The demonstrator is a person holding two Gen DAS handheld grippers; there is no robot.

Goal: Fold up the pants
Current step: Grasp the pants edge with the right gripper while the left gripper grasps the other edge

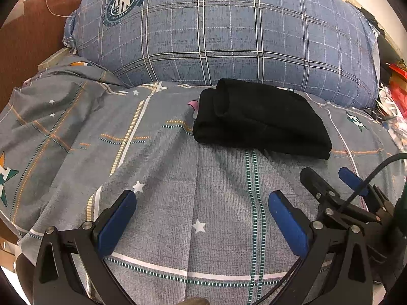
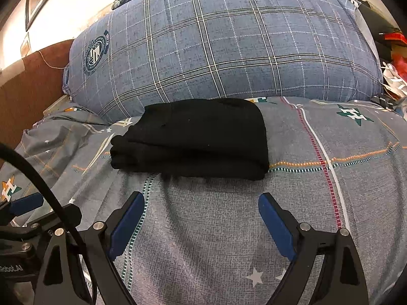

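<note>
The black pants (image 1: 259, 119) lie folded into a compact bundle on the grey patterned bedsheet (image 1: 178, 178), just in front of the big plaid pillow. In the right wrist view the pants (image 2: 198, 137) sit straight ahead. My left gripper (image 1: 202, 198) is open and empty, hovering over the sheet short of the pants and to their left. My right gripper (image 2: 201, 200) is open and empty, a little short of the bundle's near edge. The right gripper also shows in the left wrist view (image 1: 328, 175), and the left gripper's blue finger shows in the right wrist view (image 2: 25, 203).
A large blue plaid pillow (image 1: 229, 33) lies behind the pants. A brown headboard (image 1: 30, 40) stands at the left. Clutter in red and white (image 1: 394, 96) lies off the bed's right edge. A black cable (image 2: 38, 178) arcs past the left side.
</note>
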